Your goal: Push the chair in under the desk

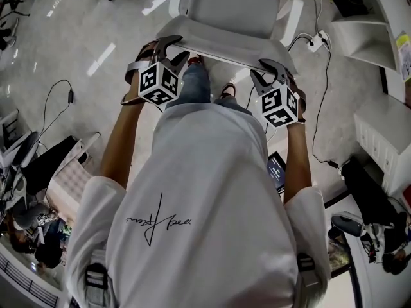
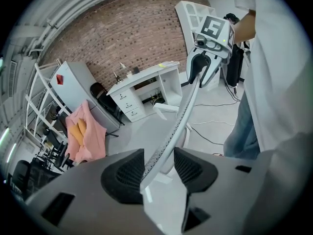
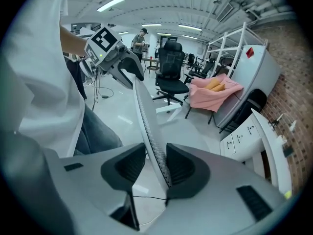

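A white chair stands in front of me, its seat (image 1: 234, 5) beyond the thin top rim of the backrest (image 1: 225, 49). My left gripper (image 1: 172, 47) straddles the rim's left end and my right gripper (image 1: 267, 69) its right end. In the left gripper view the rim (image 2: 171, 131) runs between the pads of the left gripper (image 2: 159, 169), close to the left pad, with a gap at the right one. In the right gripper view the rim (image 3: 146, 116) lies against the right pad of the right gripper (image 3: 156, 169), with a slit at the left pad. The white desk (image 2: 146, 80) stands by the brick wall.
Cables and a power strip (image 1: 314, 42) lie on the floor to the chair's right. A black office chair (image 3: 171, 67) and a pink cloth (image 3: 215, 89) over a seat stand further off. White shelving (image 1: 379, 127) lines the right side. My legs (image 1: 196, 82) are just behind the backrest.
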Available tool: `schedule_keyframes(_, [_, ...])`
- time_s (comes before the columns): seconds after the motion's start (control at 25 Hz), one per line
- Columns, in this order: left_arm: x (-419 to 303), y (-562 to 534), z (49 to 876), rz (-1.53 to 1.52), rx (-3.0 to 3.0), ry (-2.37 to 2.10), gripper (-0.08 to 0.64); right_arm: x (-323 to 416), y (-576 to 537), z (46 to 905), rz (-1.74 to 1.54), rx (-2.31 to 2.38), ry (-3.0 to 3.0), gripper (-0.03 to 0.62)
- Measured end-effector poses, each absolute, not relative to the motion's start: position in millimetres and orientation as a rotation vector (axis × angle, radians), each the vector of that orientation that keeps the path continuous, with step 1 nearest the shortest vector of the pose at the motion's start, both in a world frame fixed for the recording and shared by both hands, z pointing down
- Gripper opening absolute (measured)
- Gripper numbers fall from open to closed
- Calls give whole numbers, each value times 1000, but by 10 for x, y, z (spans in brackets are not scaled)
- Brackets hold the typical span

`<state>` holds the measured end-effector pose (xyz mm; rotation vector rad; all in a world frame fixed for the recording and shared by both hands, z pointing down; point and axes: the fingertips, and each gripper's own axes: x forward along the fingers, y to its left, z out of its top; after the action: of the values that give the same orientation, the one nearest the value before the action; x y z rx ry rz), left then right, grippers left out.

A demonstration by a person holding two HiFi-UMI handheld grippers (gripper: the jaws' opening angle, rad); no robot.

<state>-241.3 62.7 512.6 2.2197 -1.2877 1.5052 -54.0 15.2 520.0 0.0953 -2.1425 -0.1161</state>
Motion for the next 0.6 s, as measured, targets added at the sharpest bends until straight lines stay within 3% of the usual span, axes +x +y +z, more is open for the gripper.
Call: schedule_keyframes(0.6, [-2521,504,5221,1481,2322,-1248,193,-619,105,5258,-61,201,-2138,158])
